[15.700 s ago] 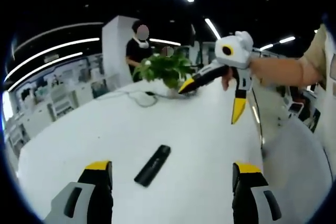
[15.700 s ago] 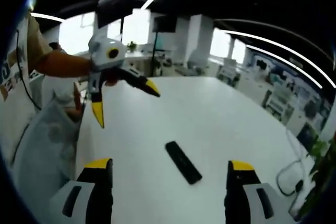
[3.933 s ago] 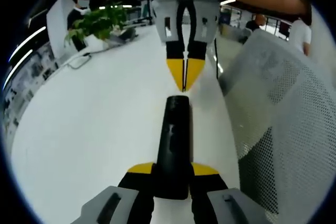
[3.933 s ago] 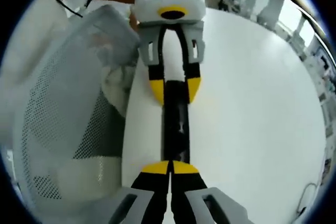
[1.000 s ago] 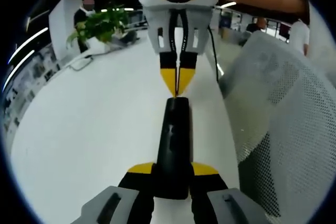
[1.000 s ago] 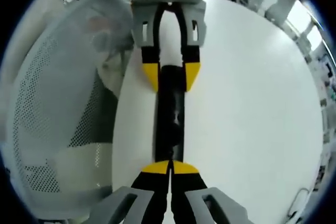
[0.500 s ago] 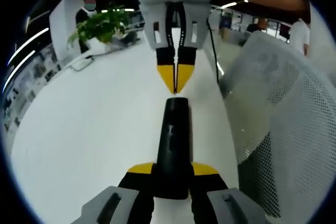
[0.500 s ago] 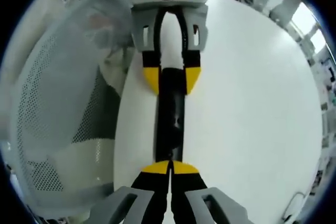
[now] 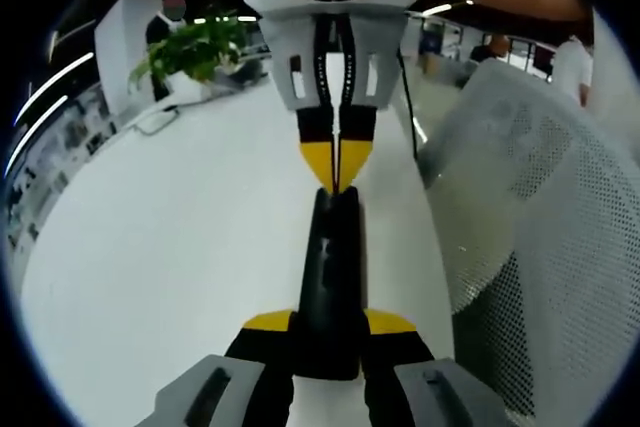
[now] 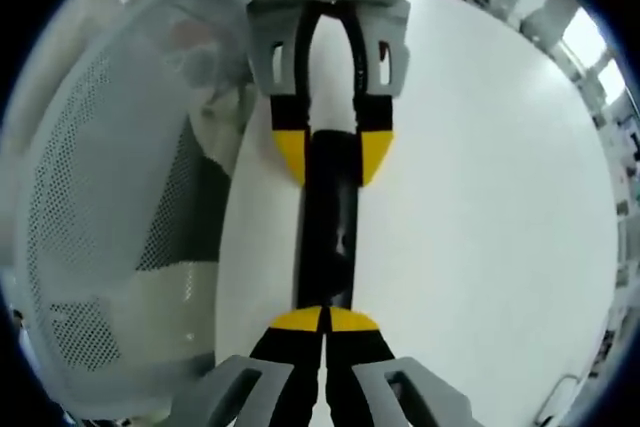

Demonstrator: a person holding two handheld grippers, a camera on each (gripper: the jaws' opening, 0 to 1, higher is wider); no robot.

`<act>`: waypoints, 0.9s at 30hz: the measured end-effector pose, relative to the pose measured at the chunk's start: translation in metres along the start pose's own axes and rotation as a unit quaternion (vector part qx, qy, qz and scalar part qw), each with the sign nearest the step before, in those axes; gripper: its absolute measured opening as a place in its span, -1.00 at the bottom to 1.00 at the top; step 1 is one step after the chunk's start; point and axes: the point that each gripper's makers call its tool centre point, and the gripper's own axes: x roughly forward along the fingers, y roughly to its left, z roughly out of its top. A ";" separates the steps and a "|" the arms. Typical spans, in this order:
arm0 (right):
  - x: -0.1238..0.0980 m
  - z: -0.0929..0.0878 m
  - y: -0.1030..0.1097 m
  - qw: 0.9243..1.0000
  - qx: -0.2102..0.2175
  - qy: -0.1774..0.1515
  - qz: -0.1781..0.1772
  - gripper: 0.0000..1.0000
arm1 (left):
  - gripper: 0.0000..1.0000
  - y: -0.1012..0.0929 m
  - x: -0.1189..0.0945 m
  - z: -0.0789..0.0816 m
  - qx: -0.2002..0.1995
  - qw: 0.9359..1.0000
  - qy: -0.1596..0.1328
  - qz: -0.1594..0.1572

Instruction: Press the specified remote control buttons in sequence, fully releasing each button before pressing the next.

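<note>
Hiding the remote control's [image 9: 330, 277] near end, the left tongs [image 9: 329, 325] clamp it above the white bench [image 9: 180, 237]. Its buttons are too dark to make out. The right tongs [image 9: 336, 162], pinched together, touch their tips to the remote's far end; from the right gripper view those tips [image 10: 325, 320] cover that end.

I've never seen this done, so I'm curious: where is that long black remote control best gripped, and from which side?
Probably at one short end, coming in along its length with a jaw on each long edge. The slim black remote control is narrow, so jaws span it easily. The left gripper holds it so, leaving buttons free for the shut right gripper.
</note>
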 end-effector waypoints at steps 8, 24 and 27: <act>0.004 0.001 0.002 1.000 0.002 -0.001 0.006 -1.00 | -0.52 0.000 0.000 -0.001 0.001 1.000 0.000 0.001; 0.007 0.002 0.001 1.000 0.013 0.001 0.014 -1.00 | -0.52 0.001 0.001 -0.002 -0.002 1.000 -0.004 0.001; 0.007 0.002 0.002 1.000 0.011 0.000 0.014 -1.00 | -0.52 0.001 0.001 -0.002 -0.002 1.000 -0.003 0.000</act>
